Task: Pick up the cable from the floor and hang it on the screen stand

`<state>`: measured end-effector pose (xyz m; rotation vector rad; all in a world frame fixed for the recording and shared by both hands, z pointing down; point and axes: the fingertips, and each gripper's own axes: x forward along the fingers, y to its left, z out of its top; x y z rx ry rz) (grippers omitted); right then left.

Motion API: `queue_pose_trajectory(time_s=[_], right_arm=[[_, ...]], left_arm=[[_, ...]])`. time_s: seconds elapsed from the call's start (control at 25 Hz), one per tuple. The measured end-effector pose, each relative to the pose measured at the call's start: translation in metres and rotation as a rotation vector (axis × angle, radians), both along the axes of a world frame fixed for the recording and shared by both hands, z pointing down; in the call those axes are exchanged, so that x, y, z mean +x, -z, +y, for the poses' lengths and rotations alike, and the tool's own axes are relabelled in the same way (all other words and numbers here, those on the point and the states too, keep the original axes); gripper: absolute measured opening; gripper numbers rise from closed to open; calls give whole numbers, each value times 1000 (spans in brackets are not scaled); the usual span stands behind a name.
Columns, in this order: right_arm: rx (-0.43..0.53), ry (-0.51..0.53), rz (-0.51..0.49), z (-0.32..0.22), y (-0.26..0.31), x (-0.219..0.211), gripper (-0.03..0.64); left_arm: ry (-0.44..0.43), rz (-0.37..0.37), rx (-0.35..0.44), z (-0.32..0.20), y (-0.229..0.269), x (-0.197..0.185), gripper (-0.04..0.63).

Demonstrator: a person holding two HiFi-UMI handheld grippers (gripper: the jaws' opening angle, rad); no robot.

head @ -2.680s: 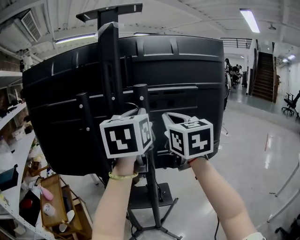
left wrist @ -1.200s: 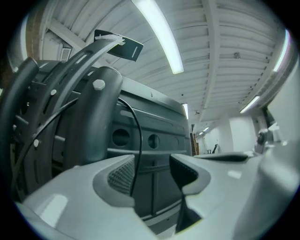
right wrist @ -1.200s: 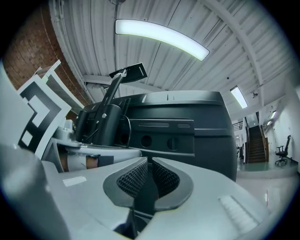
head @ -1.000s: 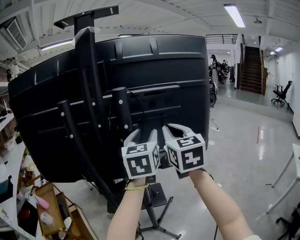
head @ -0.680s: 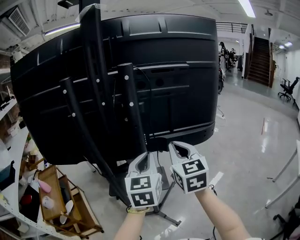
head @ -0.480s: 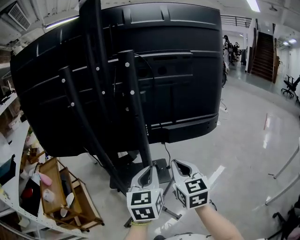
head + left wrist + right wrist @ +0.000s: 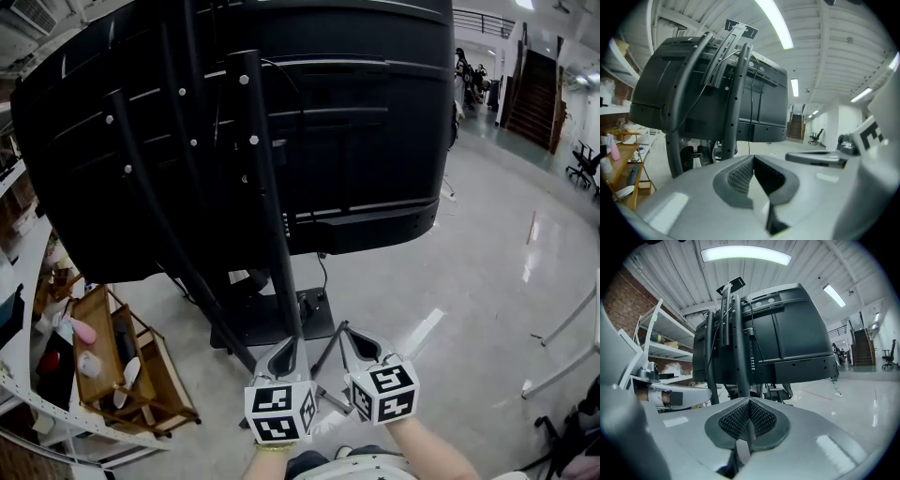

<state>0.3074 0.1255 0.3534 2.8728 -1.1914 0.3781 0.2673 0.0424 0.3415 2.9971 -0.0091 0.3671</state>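
Note:
The big black screen [image 7: 356,122] shows its back and is mounted on a black stand whose upright post [image 7: 267,206] runs down to a flat base [image 7: 272,319]. A thin black cable [image 7: 325,277] hangs from the screen's lower edge toward the base, and more of it runs up beside the post [image 7: 751,341]. My left gripper [image 7: 287,345] sits low in front of the base, shut with nothing between its pads [image 7: 740,176]. Just to its right, my right gripper [image 7: 349,336] is also shut and empty, its jaws meeting in a point [image 7: 749,405]. Neither touches the stand.
A wooden shelf cart [image 7: 112,366] with small items stands at the left, beside white shelving [image 7: 651,345]. A white strip [image 7: 417,333] lies on the glossy floor. White table legs [image 7: 567,323] are at the right, and a staircase [image 7: 539,94] far behind.
Both grippers came down from the screen's back to low by the stand's base, side by side. The left jaws closed. The head view tilted downward.

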Motion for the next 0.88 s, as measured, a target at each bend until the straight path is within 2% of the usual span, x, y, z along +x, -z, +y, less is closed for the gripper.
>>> queue_pose_trajectory(time_s=[0.48,0.88], right_arm=[[1,10,29,-2,8,2,-2],[-3,7,28,-1,5,6,-2]], left_arm=[[-11,6,13,5,3,11,6],[-16,-7,-21,6,-3,18,6]])
